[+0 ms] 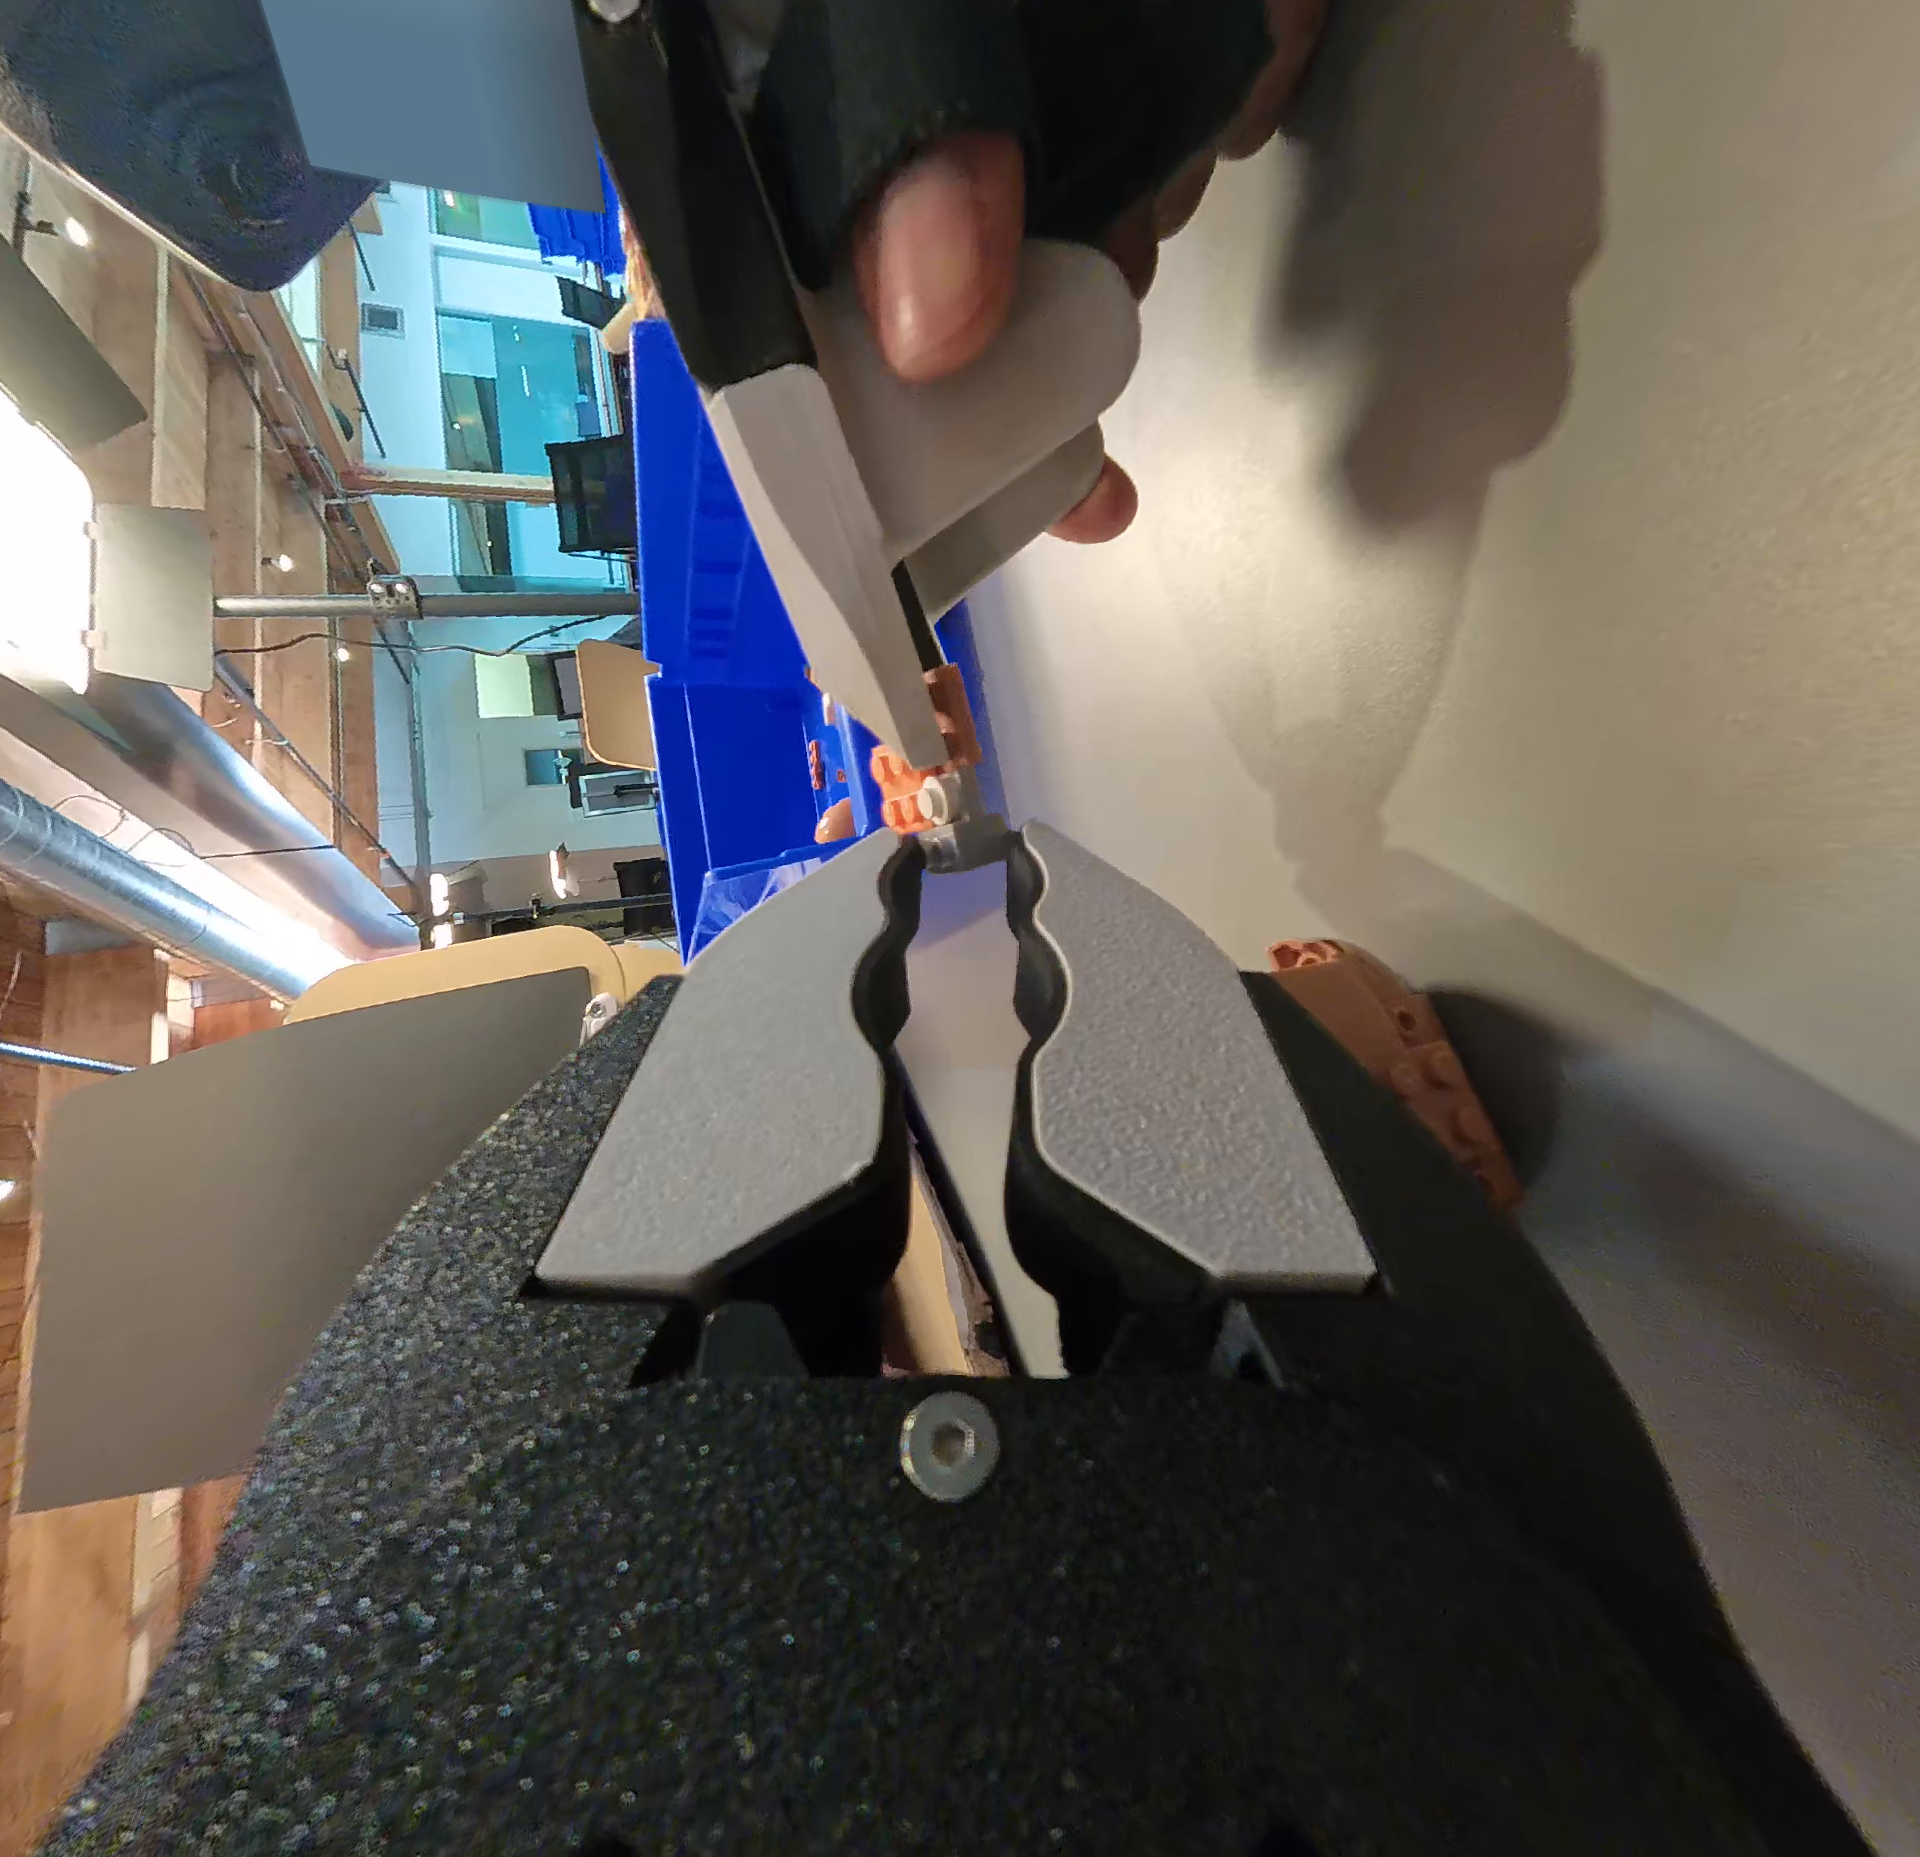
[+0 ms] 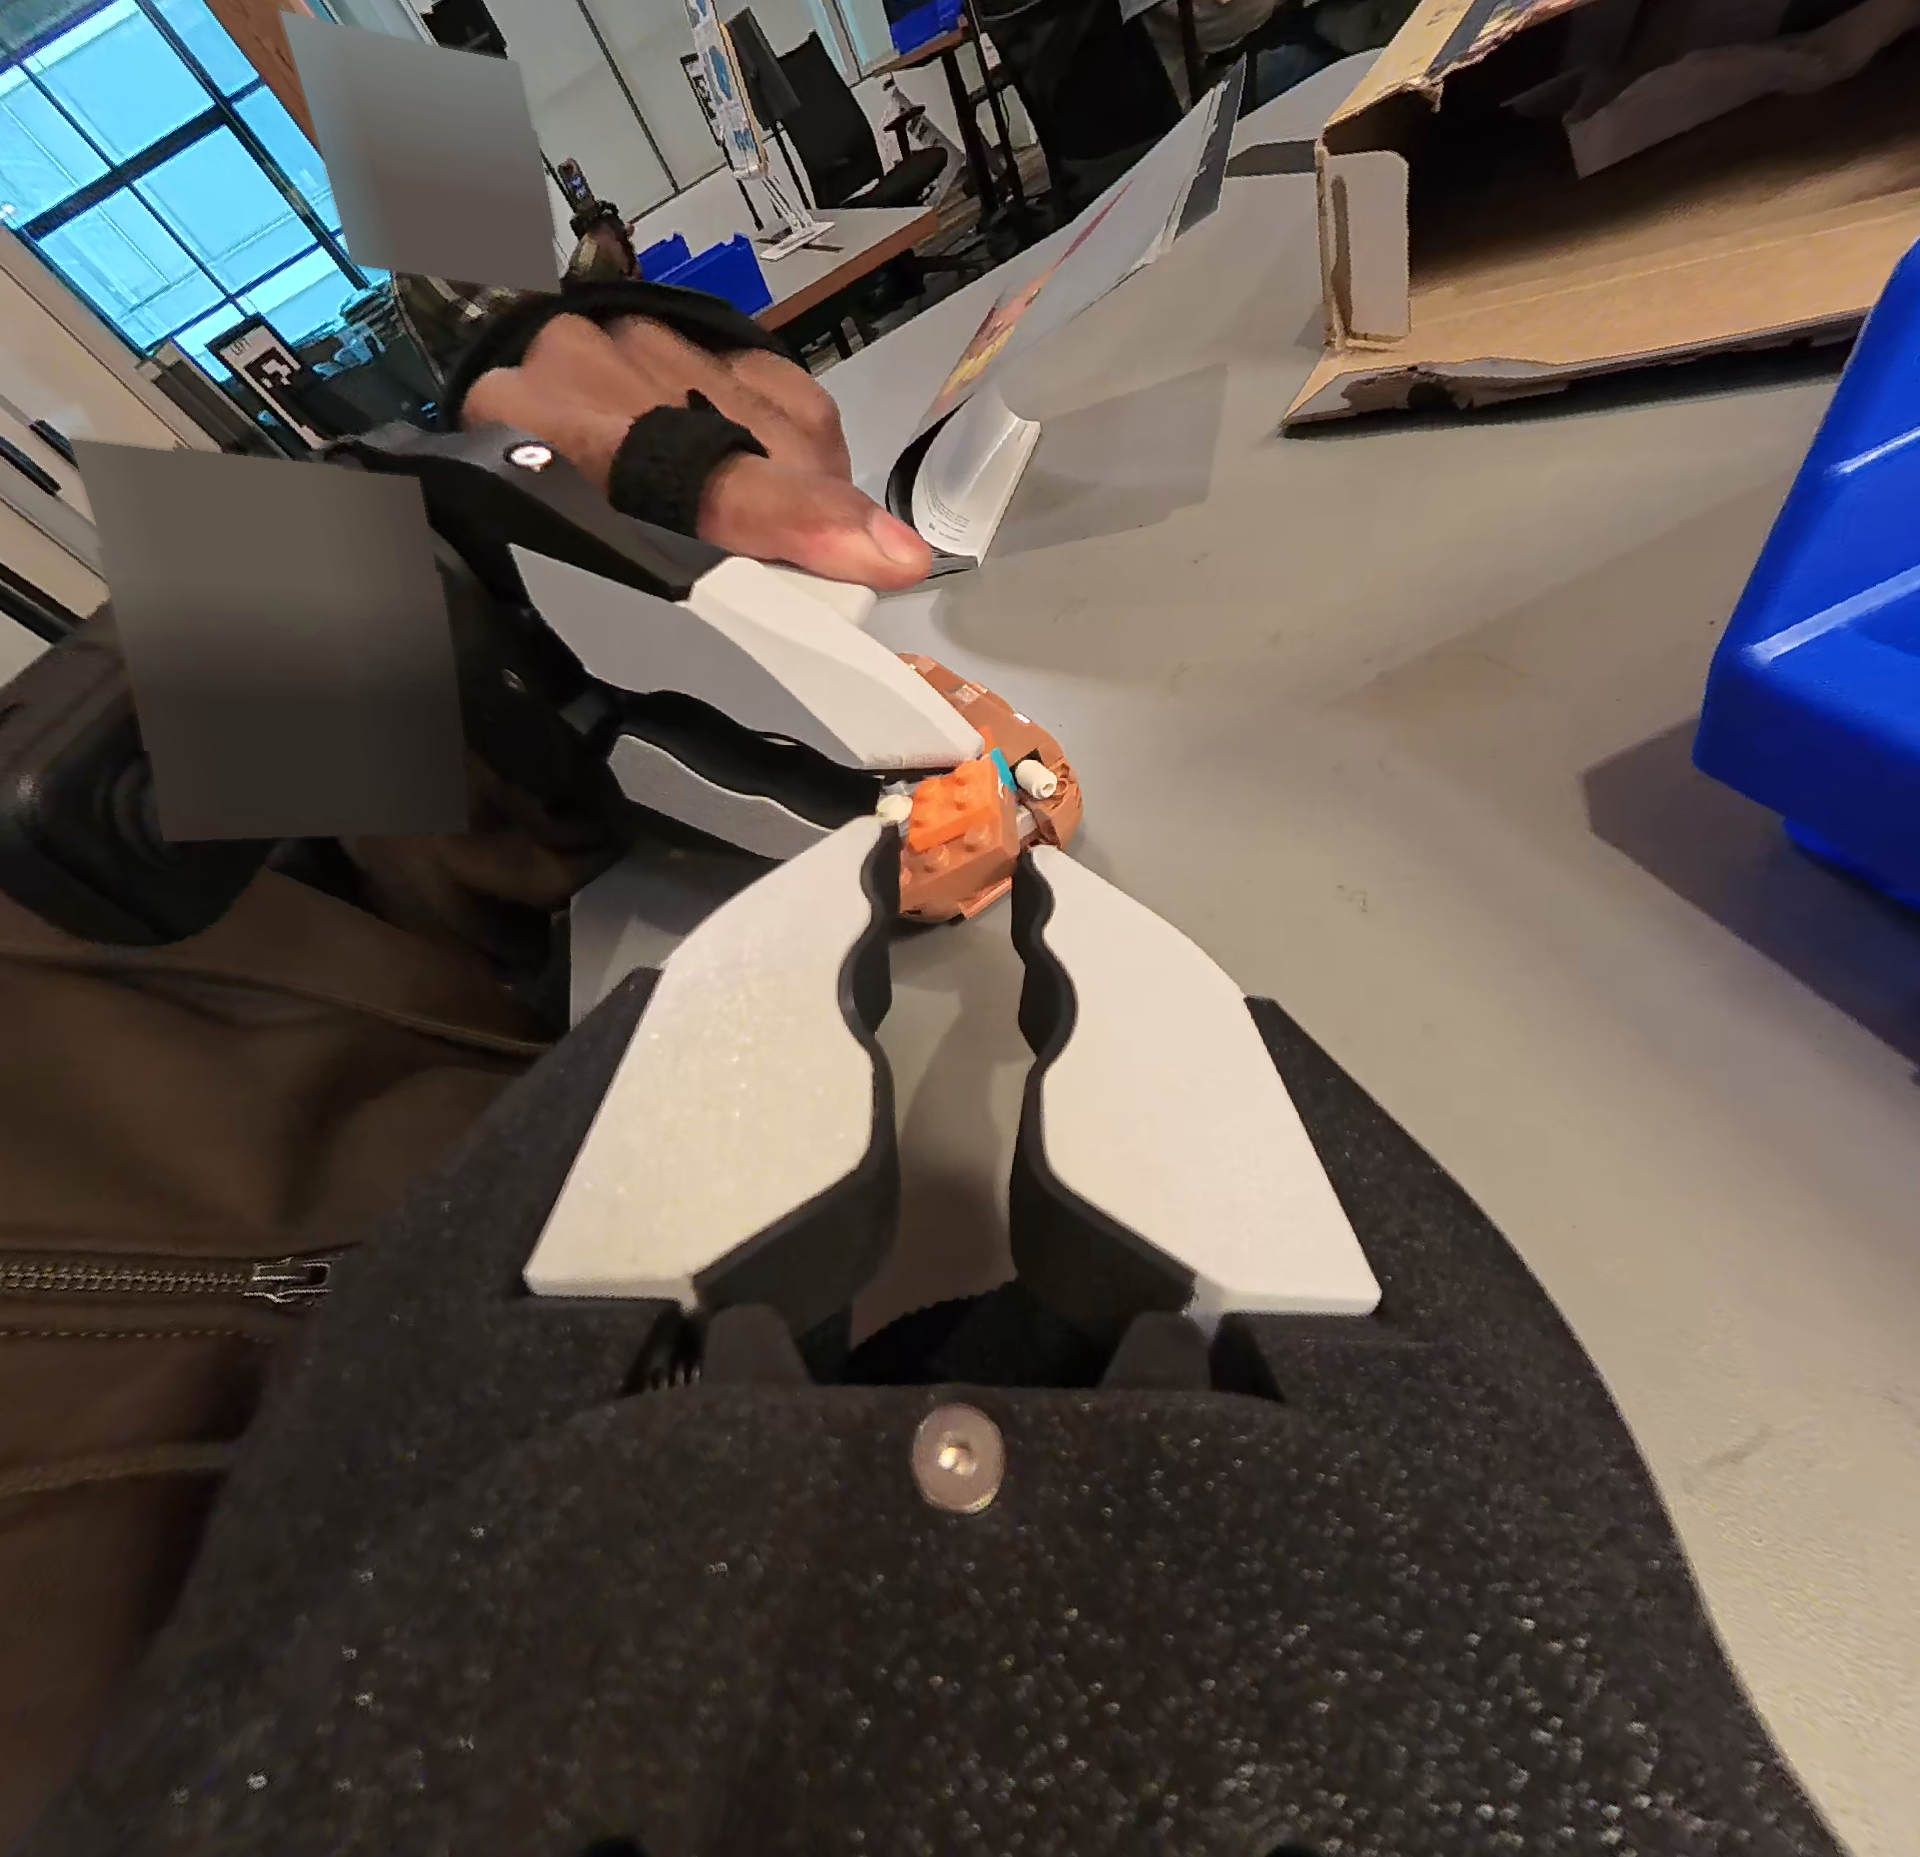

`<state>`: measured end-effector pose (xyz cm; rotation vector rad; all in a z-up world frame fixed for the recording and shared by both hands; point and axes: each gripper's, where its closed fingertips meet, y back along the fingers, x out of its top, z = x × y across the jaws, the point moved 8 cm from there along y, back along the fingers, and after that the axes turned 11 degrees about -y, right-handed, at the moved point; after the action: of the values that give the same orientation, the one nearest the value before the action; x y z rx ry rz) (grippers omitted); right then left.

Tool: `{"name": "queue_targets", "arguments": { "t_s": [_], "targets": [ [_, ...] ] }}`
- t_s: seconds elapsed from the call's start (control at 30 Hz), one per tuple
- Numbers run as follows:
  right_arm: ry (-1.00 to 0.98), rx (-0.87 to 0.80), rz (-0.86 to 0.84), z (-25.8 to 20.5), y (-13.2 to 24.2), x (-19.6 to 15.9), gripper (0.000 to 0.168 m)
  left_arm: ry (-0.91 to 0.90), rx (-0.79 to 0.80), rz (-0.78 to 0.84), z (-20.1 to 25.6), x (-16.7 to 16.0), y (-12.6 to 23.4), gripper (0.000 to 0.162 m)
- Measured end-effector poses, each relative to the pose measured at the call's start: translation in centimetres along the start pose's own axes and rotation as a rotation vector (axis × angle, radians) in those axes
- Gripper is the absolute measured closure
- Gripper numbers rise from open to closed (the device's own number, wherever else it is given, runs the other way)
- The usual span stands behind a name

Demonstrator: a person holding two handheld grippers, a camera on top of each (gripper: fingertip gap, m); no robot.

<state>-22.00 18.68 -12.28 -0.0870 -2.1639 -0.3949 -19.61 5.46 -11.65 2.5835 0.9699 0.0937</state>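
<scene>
Just above the grey table (image 2: 1351,872), my two claws meet tip to tip on one small thing. My right gripper (image 2: 954,857) is clenched on a little brick cluster (image 2: 951,810), an orange studded brick sitting on a brown piece, pinched by its sides between the two tips. My left gripper (image 1: 961,851) is closed as well, nipping a small grey piece (image 1: 971,843) that sits at the near end of that same cluster, touching it; I cannot tell whether the two are already snapped together.

From the left claw the cluster lies straight ahead, right at the fingertips, and the right claw comes down on it from above and across, so the two claws cross roughly at right angles. In the right wrist view the left claw enters from the left side and its tips lie against the upper left edge of the orange brick. Neither claw is nearer than the other: both are on it.

A larger brown brick model (image 1: 1397,1049) rests on the table just beside the left claw, directly behind the cluster as the right claw sees it. A blue bin (image 2: 1849,664) stands well apart to the right, with an open booklet (image 2: 1039,405) and a torn cardboard box (image 2: 1558,197) farther back.
</scene>
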Motion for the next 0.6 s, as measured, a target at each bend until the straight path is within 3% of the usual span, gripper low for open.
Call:
{"name": "queue_targets", "arguments": {
  "t_s": [0.1,0.17,0.6],
  "targets": [
    [0.042,-0.033,-0.017,0.1,0.1,-0.1,0.161,0.005,-0.026,0.013,-0.1,0.0,0.0,0.149],
    [0.127,-0.071,-0.054,-0.3,-0.2,-0.4,0.161,0.048,-0.049,0.065,-0.2,0.2,0.1,0.149],
    [0.095,-0.16,-0.075,0.9,0.5,-0.2,0.161,0.11,-0.057,0.013,-0.2,-0.6,-0.1,0.149]
  ]
}}
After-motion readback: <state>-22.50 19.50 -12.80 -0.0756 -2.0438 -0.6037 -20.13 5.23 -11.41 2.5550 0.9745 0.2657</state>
